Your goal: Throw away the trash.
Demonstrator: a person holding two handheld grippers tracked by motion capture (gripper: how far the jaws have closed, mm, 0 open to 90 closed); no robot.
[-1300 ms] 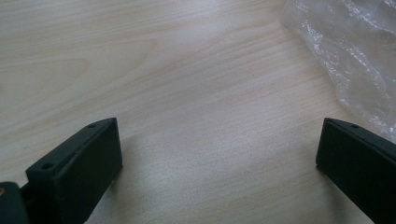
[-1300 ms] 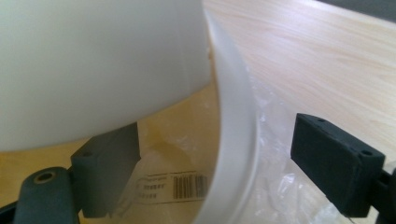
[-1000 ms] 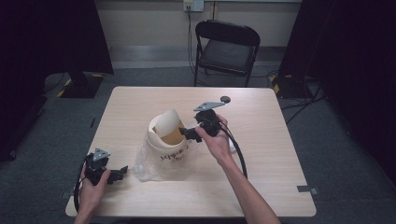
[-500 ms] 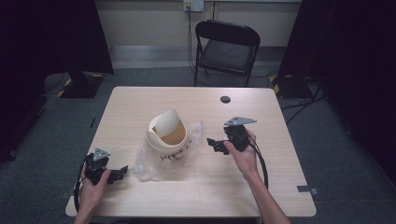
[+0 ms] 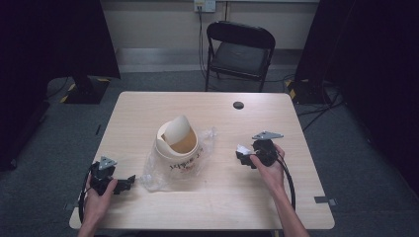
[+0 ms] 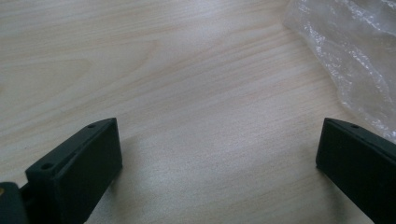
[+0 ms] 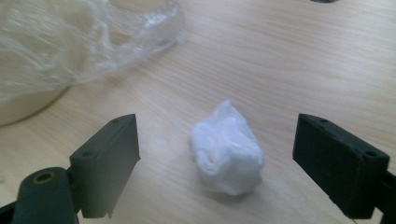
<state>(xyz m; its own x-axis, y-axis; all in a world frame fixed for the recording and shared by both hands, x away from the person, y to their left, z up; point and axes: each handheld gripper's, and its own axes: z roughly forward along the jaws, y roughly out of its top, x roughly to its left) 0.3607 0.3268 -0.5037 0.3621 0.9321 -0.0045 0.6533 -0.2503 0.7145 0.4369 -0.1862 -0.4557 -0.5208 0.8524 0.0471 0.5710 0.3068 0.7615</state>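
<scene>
Where the room is seen from the high view, a pale wood-grain bench [image 5: 148,108] is shown standing on grey carpet, with a black folding chair [image 5: 240,52] beyond its far edge, a wall outlet [image 5: 204,5] above the chair, and dark curtains at both sides. A small black disc [image 5: 238,105] is set into the bench near the far edge. A cream bin [image 5: 179,148] with a tilted swing lid is placed near the middle of the bench, lined with a clear plastic bag [image 5: 155,170] that spills out around its base. To the right of the bin, near it but apart, a crumpled white wad of tissue [image 7: 227,147] is laid on the bare wood; in the right gripper view its long axis is seen running from upper left to lower right, with a narrower end pointed away from the camera. The right tool [image 5: 245,157] is held by a hand with its jaws spread wide on either side of the wad, neither jaw touching it. To the left of the bin, near the bench's front corner, the left tool [image 5: 123,183] is held low over the wood, its jaws likewise parted wide and nothing gripped, with the edge of the plastic bag seen just beside one jaw.
</scene>
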